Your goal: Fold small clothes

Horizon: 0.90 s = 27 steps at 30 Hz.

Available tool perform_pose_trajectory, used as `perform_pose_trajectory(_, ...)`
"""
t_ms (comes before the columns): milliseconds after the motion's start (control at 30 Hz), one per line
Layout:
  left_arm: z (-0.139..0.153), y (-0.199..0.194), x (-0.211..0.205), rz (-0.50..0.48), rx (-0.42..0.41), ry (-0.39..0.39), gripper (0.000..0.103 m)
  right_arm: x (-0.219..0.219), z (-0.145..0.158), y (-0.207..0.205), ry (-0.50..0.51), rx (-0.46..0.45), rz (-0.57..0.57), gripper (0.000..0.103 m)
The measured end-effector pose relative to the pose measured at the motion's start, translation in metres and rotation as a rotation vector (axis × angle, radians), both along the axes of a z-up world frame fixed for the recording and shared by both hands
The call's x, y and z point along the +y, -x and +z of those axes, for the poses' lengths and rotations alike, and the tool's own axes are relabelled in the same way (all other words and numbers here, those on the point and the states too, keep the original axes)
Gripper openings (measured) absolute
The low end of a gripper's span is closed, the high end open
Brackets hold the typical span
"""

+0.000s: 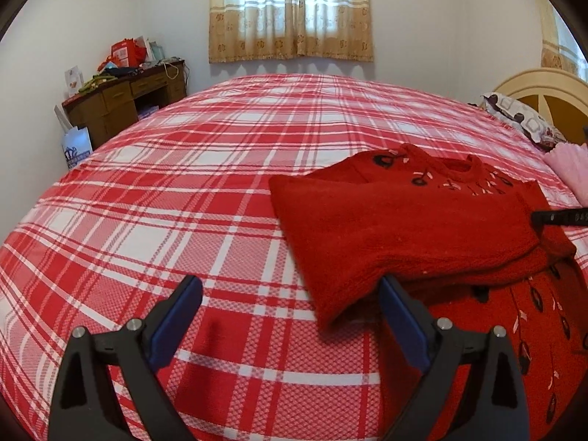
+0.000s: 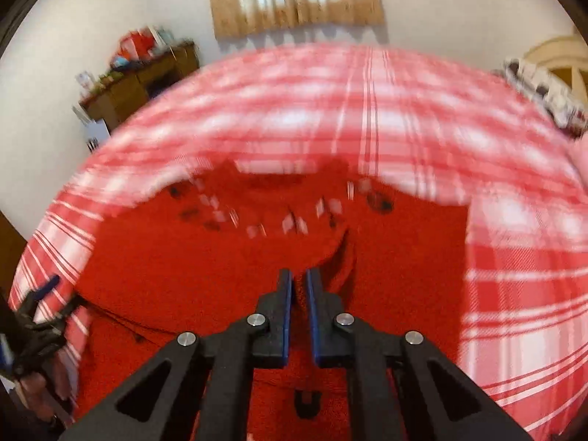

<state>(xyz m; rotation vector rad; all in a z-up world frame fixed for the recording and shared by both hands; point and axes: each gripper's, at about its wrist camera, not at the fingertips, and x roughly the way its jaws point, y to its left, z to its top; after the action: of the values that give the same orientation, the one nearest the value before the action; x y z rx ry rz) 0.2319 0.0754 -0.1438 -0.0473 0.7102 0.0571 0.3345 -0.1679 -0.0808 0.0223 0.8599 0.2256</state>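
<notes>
Right wrist: right claw (image 2: 299,275) pinched on red sweater (image 2: 220,264) fold (blurred); left claw (image 1: 290,294) wide, sweater beside.

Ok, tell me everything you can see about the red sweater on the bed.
The sweater is red and fuzzy, knit-looking, with dark and pale embroidered motifs near the round neckline and down the front. It lies flat on the plaid bedspread, one side folded across its body. The right gripper is shut on a fold of it; the left gripper is open beside it.
</notes>
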Motion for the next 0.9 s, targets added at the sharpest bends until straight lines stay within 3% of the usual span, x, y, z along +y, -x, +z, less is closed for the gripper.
perform_pose_trajectory(200,0.002,0.004,-0.009,-0.004,-0.009,-0.035,0.098,-0.008,0.073,0.026,-0.014,-0.188,-0.004,0.007)
perform_pose_trajectory(333,0.005,0.006,-0.02,-0.012,-0.012,-0.065,0.098,-0.024,0.092,0.036,-0.022,-0.238,-0.03,0.007)
perform_pose_trajectory(467,0.007,0.005,-0.028,-0.027,-0.009,-0.073,0.098,-0.048,0.085,0.039,-0.013,-0.225,-0.078,0.007)
perform_pose_trajectory(700,0.005,0.003,-0.032,-0.031,0.003,-0.073,0.099,-0.083,0.033,0.037,-0.042,-0.114,-0.129,0.007)
perform_pose_trajectory(767,0.007,0.005,-0.04,-0.048,-0.005,-0.077,0.099,-0.08,0.032,0.038,-0.062,-0.118,-0.12,0.007)
perform_pose_trajectory(900,0.008,-0.007,-0.059,-0.046,-0.009,-0.171,0.101,-0.073,0.048,0.047,-0.061,-0.171,-0.094,0.007)
